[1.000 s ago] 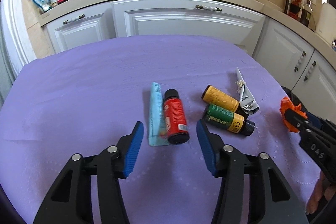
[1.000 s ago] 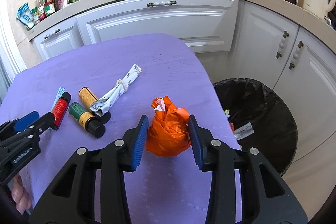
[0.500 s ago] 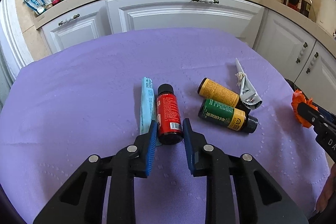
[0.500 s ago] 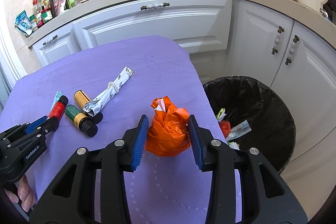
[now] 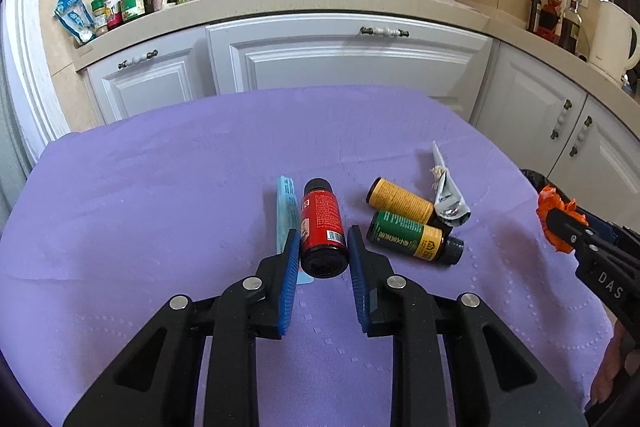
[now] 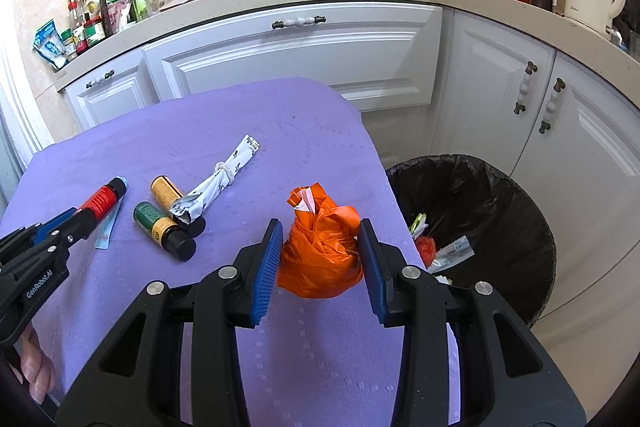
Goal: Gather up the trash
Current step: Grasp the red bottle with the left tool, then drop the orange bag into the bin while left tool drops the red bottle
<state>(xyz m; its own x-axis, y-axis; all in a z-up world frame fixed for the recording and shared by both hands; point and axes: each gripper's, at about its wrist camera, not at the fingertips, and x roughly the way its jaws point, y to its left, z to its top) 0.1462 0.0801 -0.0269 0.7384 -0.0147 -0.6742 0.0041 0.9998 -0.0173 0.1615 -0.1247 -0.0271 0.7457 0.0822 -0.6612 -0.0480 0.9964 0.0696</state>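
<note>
On the purple table (image 5: 160, 187), a flat blue packet (image 5: 286, 203) is seen lying just beside a red bottle (image 5: 322, 223). The red bottle is squeezed between the blue pads of the left claw (image 5: 323, 251) — it is held tight. Next come a yellow bottle (image 5: 400, 201), a green bottle (image 5: 412, 237) and a knotted paper wrapper (image 5: 446, 195). Further right, an orange bag (image 6: 322, 251) is gripped by the right claw (image 6: 320, 259) — near the table's edge, beside a black bin (image 6: 492, 211).
</note>
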